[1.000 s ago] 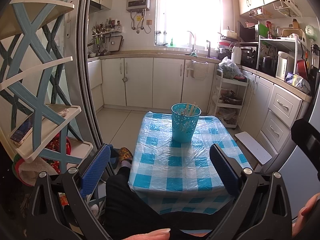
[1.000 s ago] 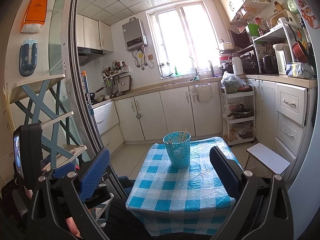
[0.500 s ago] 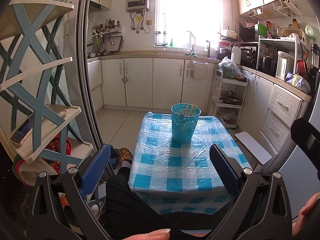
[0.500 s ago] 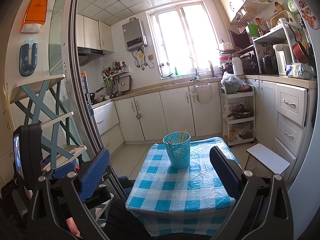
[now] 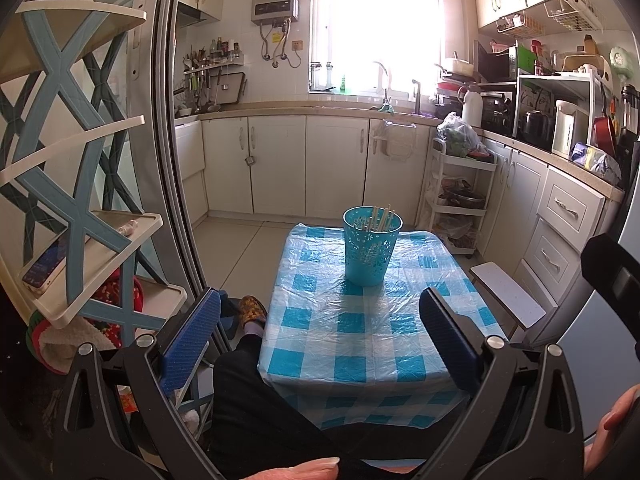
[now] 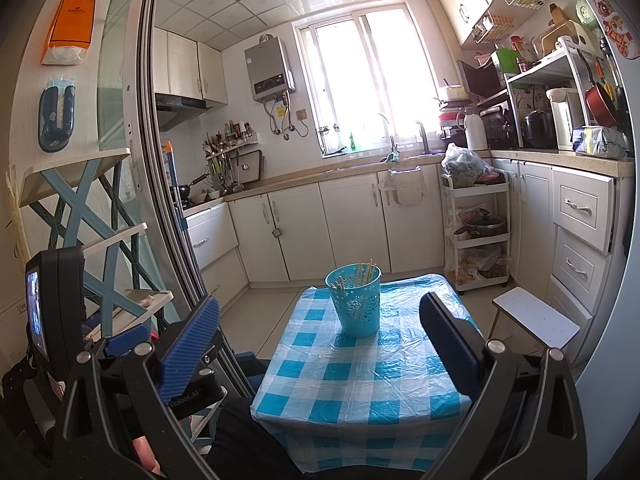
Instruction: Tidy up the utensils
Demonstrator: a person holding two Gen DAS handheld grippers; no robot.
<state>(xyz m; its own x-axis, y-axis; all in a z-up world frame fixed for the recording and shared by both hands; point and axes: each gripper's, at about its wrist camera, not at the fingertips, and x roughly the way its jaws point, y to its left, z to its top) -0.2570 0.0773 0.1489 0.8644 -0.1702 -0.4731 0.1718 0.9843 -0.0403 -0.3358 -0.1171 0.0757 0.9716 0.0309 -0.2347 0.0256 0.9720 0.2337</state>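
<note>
A teal perforated basket [image 5: 372, 250] stands upright on the far part of a small table with a blue-and-white checked cloth [image 5: 360, 332]. Several wooden chopsticks [image 5: 382, 218] stick out of it. It also shows in the right wrist view [image 6: 356, 304], with the chopsticks [image 6: 365, 273] inside. My left gripper [image 5: 320, 316] is open and empty, held back over the table's near edge. My right gripper [image 6: 320, 320] is open and empty too, a little higher, also short of the basket. The left gripper's body [image 6: 56, 312] shows at the left of the right wrist view.
A blue-and-white shelf rack [image 5: 76, 200] stands close on the left by a sliding door frame [image 5: 176, 160]. A white trolley [image 5: 460, 196] and a low white stool [image 5: 508, 294] are to the right of the table. The person's legs [image 5: 256, 404] are under the near edge.
</note>
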